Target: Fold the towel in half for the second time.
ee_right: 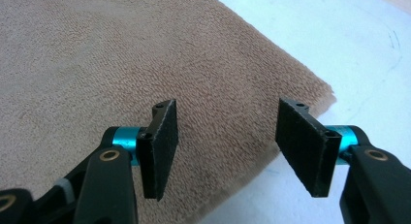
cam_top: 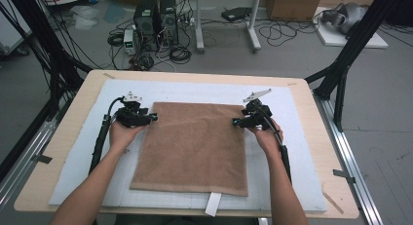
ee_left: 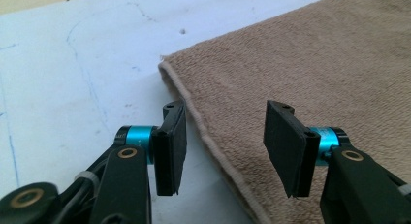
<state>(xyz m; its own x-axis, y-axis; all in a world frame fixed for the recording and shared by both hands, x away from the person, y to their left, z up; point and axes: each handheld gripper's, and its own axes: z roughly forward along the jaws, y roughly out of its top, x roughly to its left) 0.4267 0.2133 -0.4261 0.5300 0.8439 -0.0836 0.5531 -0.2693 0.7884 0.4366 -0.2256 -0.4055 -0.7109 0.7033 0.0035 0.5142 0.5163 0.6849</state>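
1. Straddling a side hem of the brown towel (cam_top: 192, 147), each claw has one jaw over cloth and one over the white mat (cam_top: 87, 152); that hem running between the jaws is what the coming pinch turns on.
2. From the left claw (cam_top: 150, 118), the towel lies inward, toward the other hand; its far corner sits just ahead of the jaw tips, and the hem passes back between the jaws.
3. From the right claw (cam_top: 237, 121), the towel likewise lies inward, its far corner just ahead and to the outer side.
4. Both claws stand apart, pads pressing on nothing.
5. The towel lies flat on the mat on the counter (cam_top: 311, 118), long axis running away from the person, and each hand is equally near its own far corner.
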